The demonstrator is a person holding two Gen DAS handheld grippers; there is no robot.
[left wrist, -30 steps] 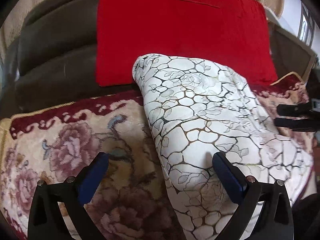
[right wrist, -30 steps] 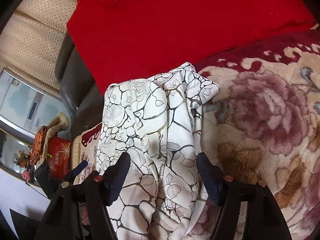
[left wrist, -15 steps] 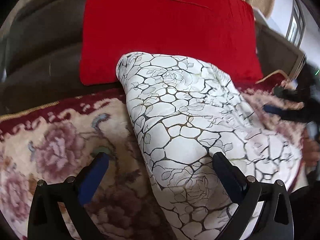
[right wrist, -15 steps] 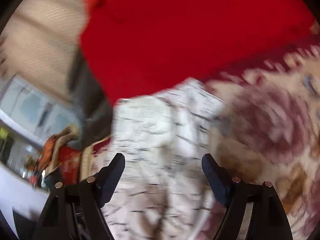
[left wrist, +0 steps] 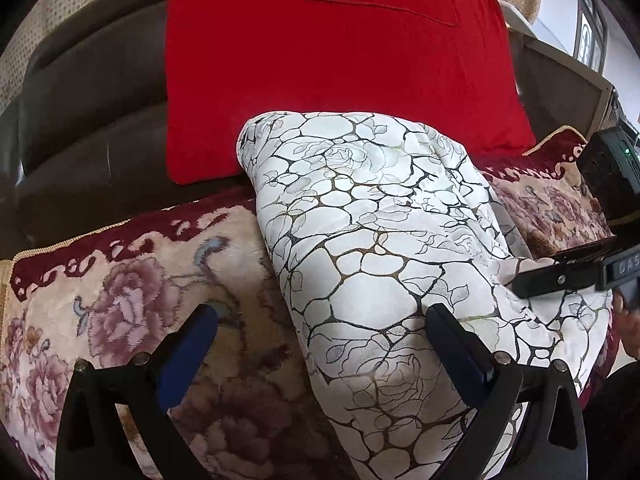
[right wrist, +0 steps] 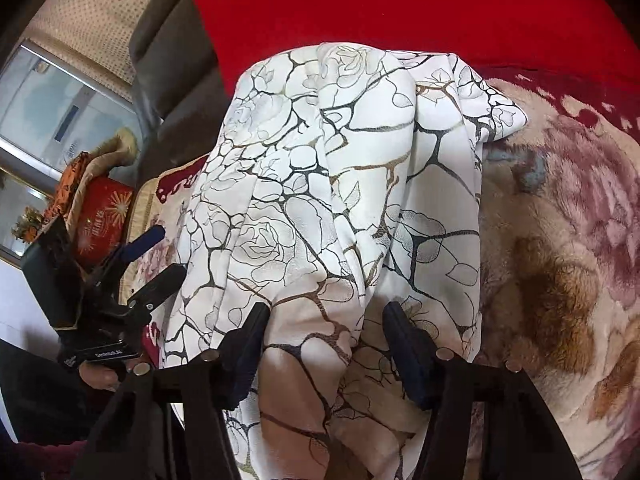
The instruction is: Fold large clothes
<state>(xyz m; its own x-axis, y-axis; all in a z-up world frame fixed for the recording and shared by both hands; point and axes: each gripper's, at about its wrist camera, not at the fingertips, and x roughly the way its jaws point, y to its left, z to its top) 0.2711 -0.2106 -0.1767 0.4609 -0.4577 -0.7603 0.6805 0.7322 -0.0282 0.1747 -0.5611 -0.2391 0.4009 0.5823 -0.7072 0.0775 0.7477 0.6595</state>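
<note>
White crackle-print garment (left wrist: 376,240) lies bunched on the floral blanket (left wrist: 120,300), its near end cut off below both views, long axis running toward the red cushion (left wrist: 332,60). Left gripper (left wrist: 320,324) gapes wide, one finger on cloth; right gripper (right wrist: 324,324) is closing around a fold.

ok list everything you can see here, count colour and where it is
patterned garment: one, white with dark crackle and rose print, bunched on the blanket, far end against the cushion
red cushion: one, red, leaning on the sofa back
floral blanket: one, cream and maroon with pink flowers, spread over the seat
sofa: one, dark grey-brown, behind the blanket
red box: one, red with a gold sunburst, off the sofa's end
left gripper: one, black with blue pads, jaws wide, one finger on the garment, one over the blanket
right gripper: one, black, jaws closing with garment fabric between them
</note>
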